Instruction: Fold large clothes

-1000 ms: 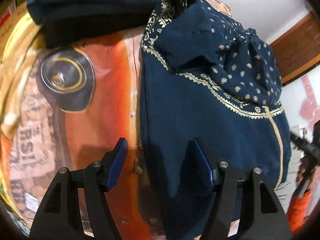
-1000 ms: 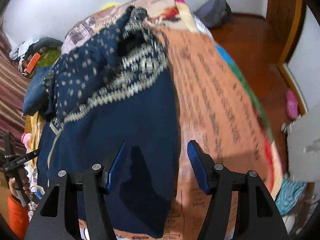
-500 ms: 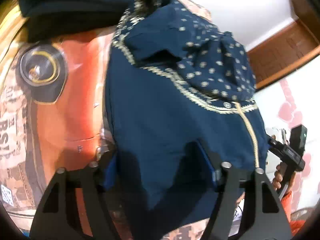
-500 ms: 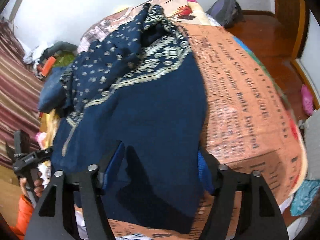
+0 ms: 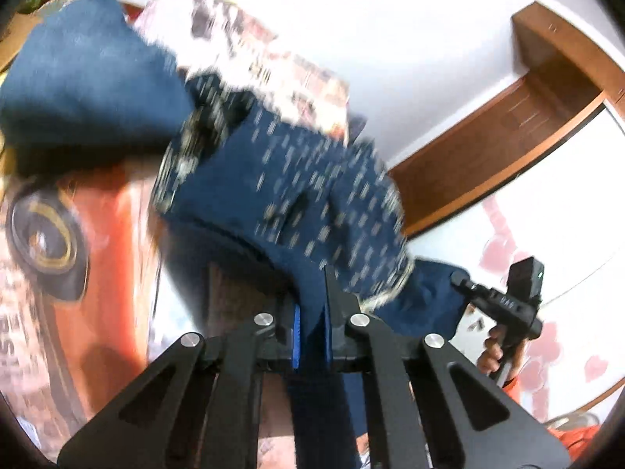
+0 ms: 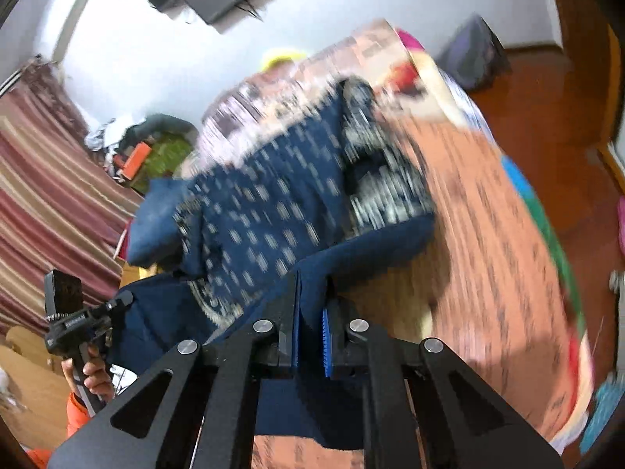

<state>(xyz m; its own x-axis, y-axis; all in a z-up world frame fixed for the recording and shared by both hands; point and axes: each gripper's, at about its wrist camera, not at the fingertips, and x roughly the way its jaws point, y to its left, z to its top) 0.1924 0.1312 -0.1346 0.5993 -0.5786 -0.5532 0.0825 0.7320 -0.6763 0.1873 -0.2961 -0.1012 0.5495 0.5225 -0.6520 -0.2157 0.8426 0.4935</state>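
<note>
At the bottom centre of each wrist view, the left gripper and right gripper are each clenched on the near hem of a navy patterned garment, which stretches away up-frame across the orange bedspread.

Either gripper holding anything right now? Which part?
Both. The left gripper and right gripper are each shut on the plain lower hem edge of the navy garment, one at each side.
</note>
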